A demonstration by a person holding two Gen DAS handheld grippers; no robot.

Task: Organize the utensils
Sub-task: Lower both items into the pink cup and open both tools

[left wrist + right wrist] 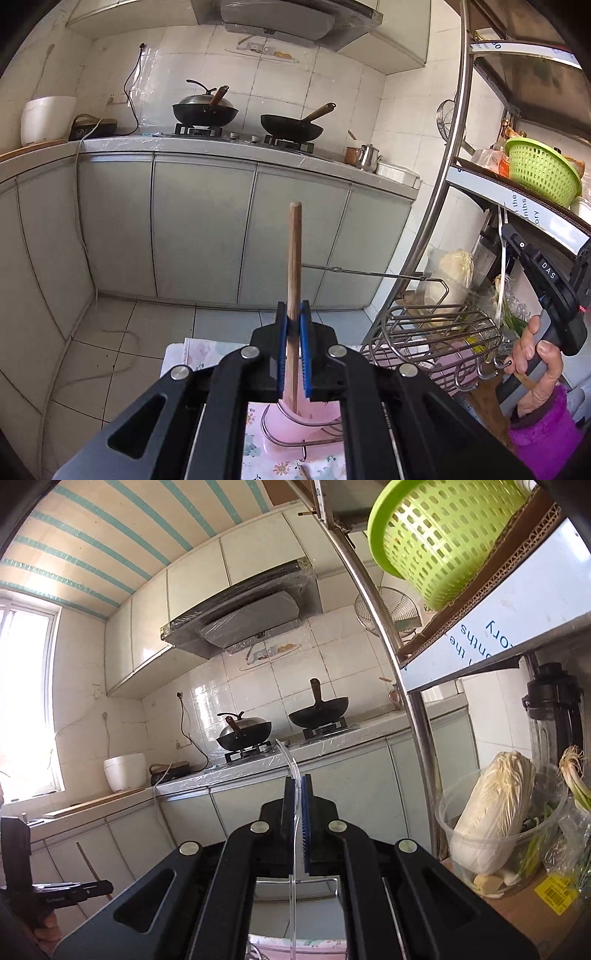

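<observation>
Small tiled kitchen: grey floor point(110, 354), white wall tiles, pale green cabinets point(203, 229) under a foil-wrapped counter point(236, 144). Hood point(243, 613) over a two-burner stove. Work surface is a floral cloth point(258, 454), only partly in view under the left gripper.

Around: 2 woks, one lidded point(205, 109), one open point(291, 125). 1 white rice cooker point(46, 119), 1 steel kettle point(367, 157). Steel shelf post point(402, 686) stands close on the right; on the shelves 1 green colander point(443, 535), 1 cabbage point(491, 808) in a clear tub, and scallions beside it. 1 wire rack point(436, 332) sits between the two grippers.

Left gripper point(294, 325): jaws narrow, clamped on 1 wooden stick point(294, 258), upright, lower end down in a pink cup point(303, 417) on the cloth. Probably a chopstick, but the tip is hidden.

Right gripper point(298, 812): jaws nearly closed, pinching 1 clear plastic utensil point(290, 768), curved tip up, shaft running down past the jaws. From the left camera it reads as a fork point(502, 258) held upright above the wire rack.
</observation>
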